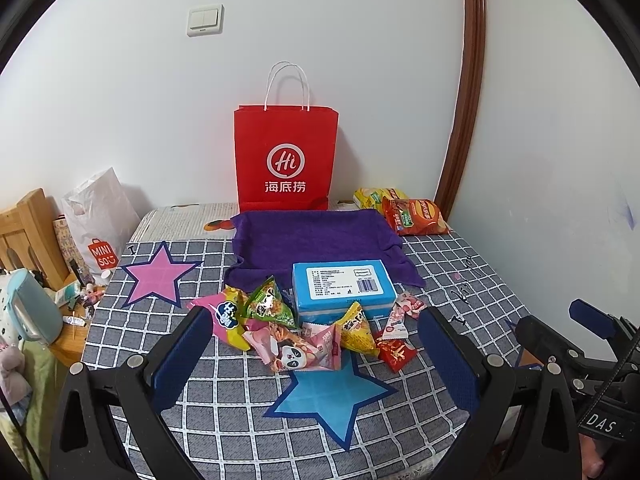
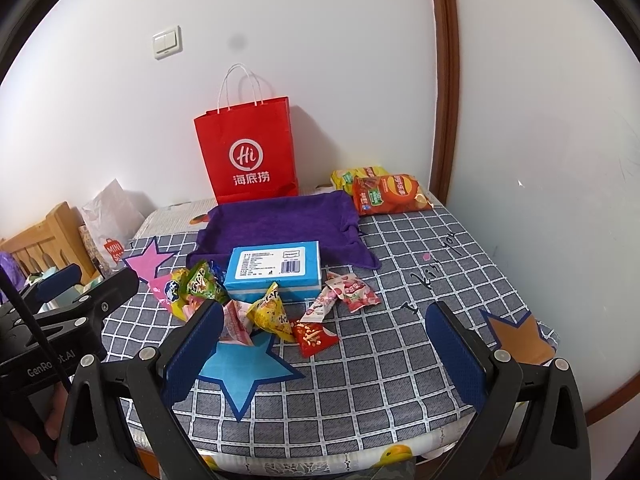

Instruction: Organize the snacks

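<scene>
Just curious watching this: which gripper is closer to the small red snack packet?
Right, I'd judge. The red snack packet lies just ahead, between the open right gripper fingers. From the open left gripper, it sits toward the right finger, slightly farther.

- We see a bright room with soft, even light.
- The red bag (image 1: 286,156) throws a faint shadow on the wall (image 1: 120,100).
- Edges bend round and turn black.
- A grey smudge (image 2: 237,43) sits on one picture.
</scene>
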